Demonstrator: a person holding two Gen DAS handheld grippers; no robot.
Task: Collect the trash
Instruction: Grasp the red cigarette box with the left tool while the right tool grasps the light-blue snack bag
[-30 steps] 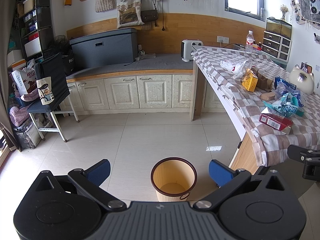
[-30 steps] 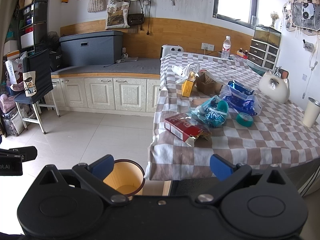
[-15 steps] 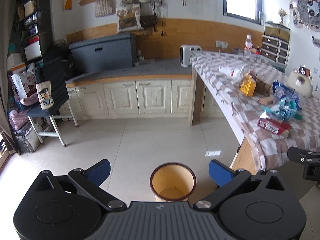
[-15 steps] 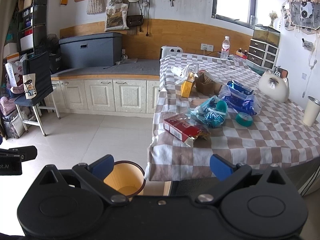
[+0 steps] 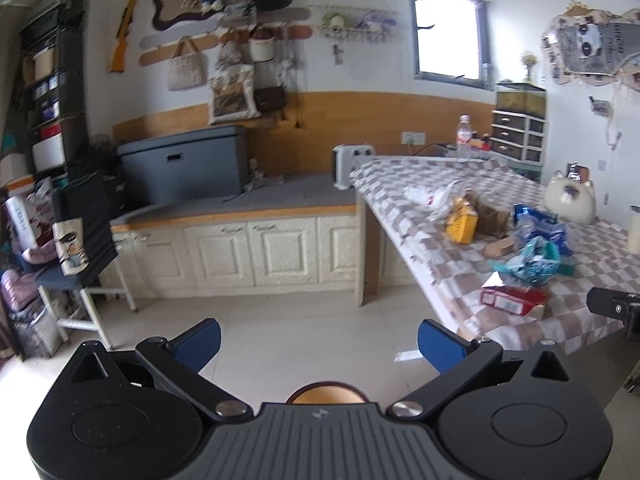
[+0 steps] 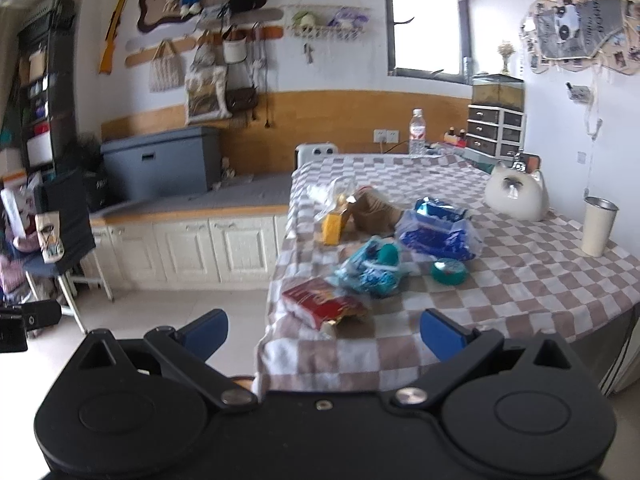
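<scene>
Here the left gripper (image 5: 319, 342) hangs above the tiled floor with its jaws spread wide and nothing between them. The waste bin (image 5: 328, 393) shows only as a sliver of brown rim and tan inside, just past the gripper's body and roughly centred between the two blue fingertips (image 5: 199, 342). The table (image 5: 420, 184), draped in a brown-and-white check cloth, runs off to the right, well apart from these jaws.

The right gripper (image 6: 323, 334) faces the table's near edge (image 6: 360, 364), jaws likewise wide apart and empty. The red packet (image 6: 320, 306) lies closest, near the cloth's front left corner, ahead of the gap and a little left of its centre, not touching either finger. Just behind it sits a crumpled teal wrapper (image 6: 370, 268), then a blue bag (image 6: 436, 228), a yellow box (image 6: 333, 224) and a brown paper bag (image 6: 374, 210). A teal tape roll (image 6: 450, 271) rests beside the wrapper. A cat-shaped white object (image 6: 516, 194) and a metal-rimmed cup (image 6: 598, 226) stand farther right.
</scene>
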